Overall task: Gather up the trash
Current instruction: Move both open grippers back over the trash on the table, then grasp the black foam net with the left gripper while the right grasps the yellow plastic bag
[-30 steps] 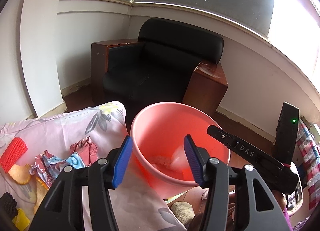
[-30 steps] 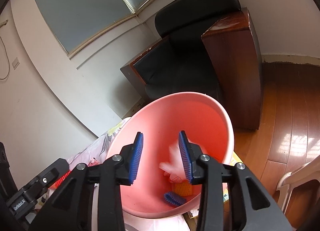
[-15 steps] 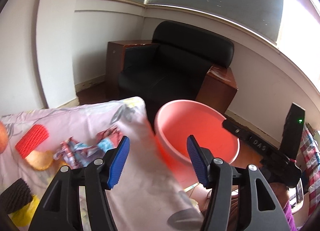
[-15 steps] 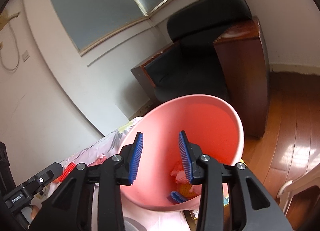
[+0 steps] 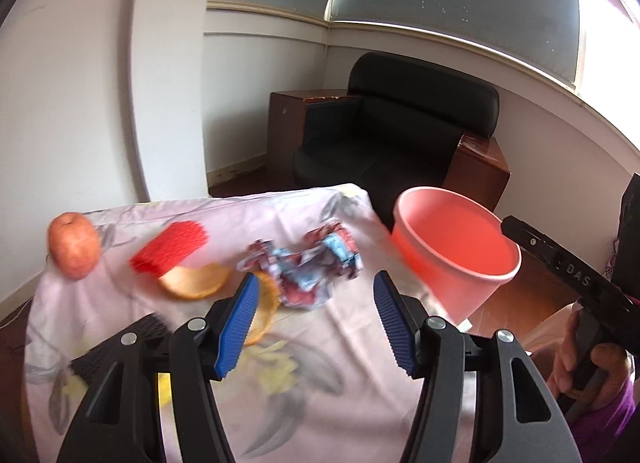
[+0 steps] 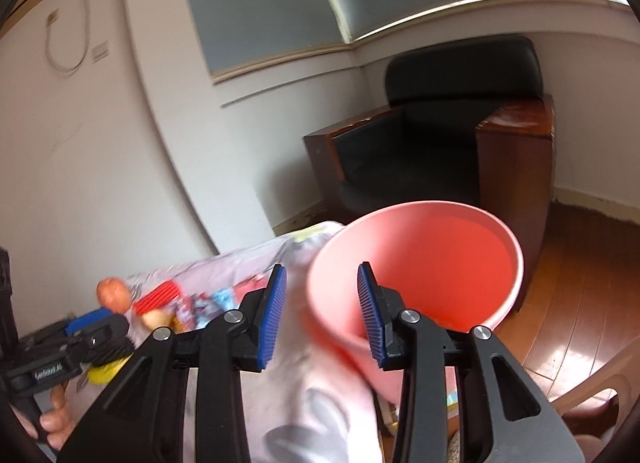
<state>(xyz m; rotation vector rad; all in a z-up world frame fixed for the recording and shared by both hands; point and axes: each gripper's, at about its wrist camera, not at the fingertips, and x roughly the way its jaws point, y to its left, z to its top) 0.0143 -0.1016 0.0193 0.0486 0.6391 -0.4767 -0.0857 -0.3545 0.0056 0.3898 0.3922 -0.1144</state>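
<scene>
A black leather armchair with wooden sides stands in the corner under the windows. In front of it, a surface draped with a pale floral cloth carries the trash. A pink plastic bucket sits just off the cloth's far right corner; in the right wrist view its near wall lies between the pads of the right tongs, which stand partly spread, and whether they actually press on it cannot be told. The left tongs are spread wide above the cloth with nothing between them. Beyond them lie a crumpled, colourfully printed wrapper, whose print is too blurred to read, orange peel pieces, a red foam fruit net and, near the left edge, an apple. A black foam net lies nearer the camera. The right tool's black body reads "DAS" in white letters; the left tool's label in the other view is illegible.
</scene>
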